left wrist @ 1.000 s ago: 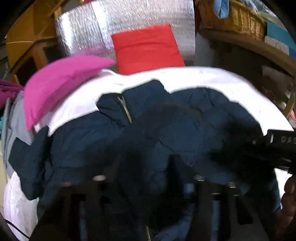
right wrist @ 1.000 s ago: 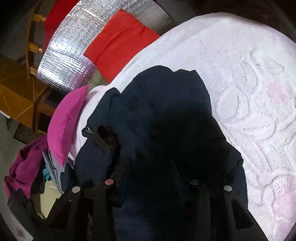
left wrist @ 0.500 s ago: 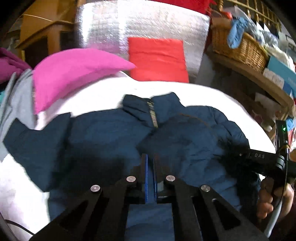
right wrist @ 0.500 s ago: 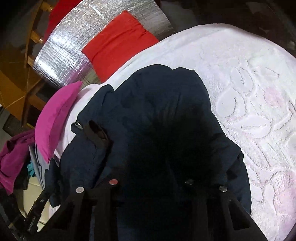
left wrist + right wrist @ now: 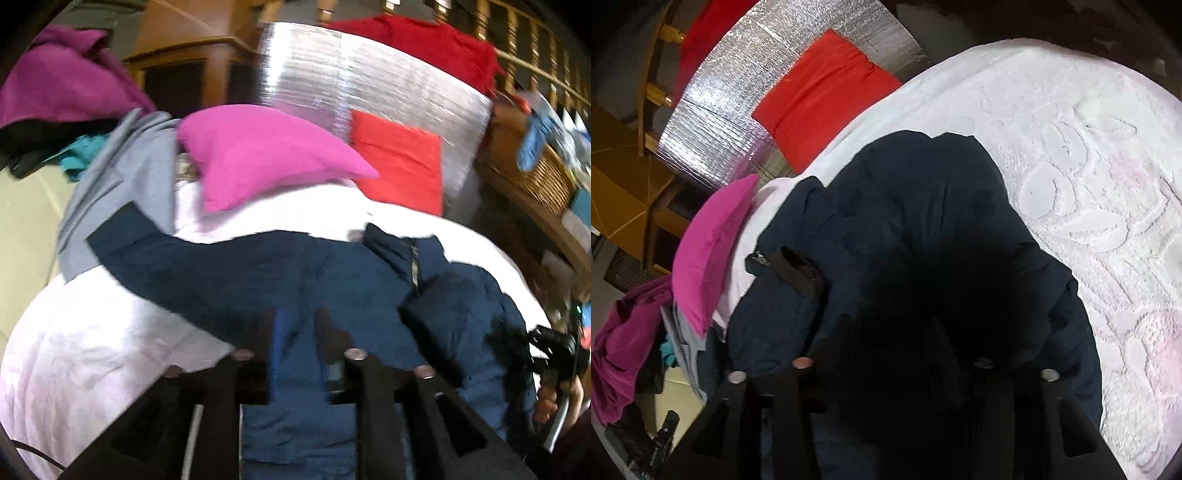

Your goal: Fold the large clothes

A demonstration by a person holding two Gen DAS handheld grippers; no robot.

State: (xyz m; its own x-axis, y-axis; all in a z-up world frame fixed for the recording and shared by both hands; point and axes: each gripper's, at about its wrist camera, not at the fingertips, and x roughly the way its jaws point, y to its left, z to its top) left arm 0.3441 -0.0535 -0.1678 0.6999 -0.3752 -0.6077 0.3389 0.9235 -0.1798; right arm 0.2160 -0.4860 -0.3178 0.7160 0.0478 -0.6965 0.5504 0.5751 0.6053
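Note:
A navy padded jacket (image 5: 258, 280) lies on a white bedspread (image 5: 92, 350), zip and collar toward the pillows, one sleeve stretched out to the left. My left gripper (image 5: 301, 325) hovers over the jacket's lower middle. Its jaws are opening, with a clear gap and only the cloth below showing through. In the right wrist view the jacket (image 5: 923, 221) fills the middle. My right gripper (image 5: 892, 332) sits low on its dark fabric, jaws opening and wide apart, tips lost in shadow. A hand holds that right gripper (image 5: 550, 347) at the jacket's right edge.
A pink pillow (image 5: 266, 155) and a red pillow (image 5: 402, 162) lie at the head of the bed against a silver foil mat (image 5: 369, 74). Grey (image 5: 125, 173) and purple (image 5: 62, 81) clothes are piled at the left edge. A wicker basket (image 5: 535, 173) stands on a shelf at right.
The left gripper has swung left and up over the jacket, shut, then parted again. The left sleeve now lies stretched out. The right gripper stayed put and its fingers spread wider.

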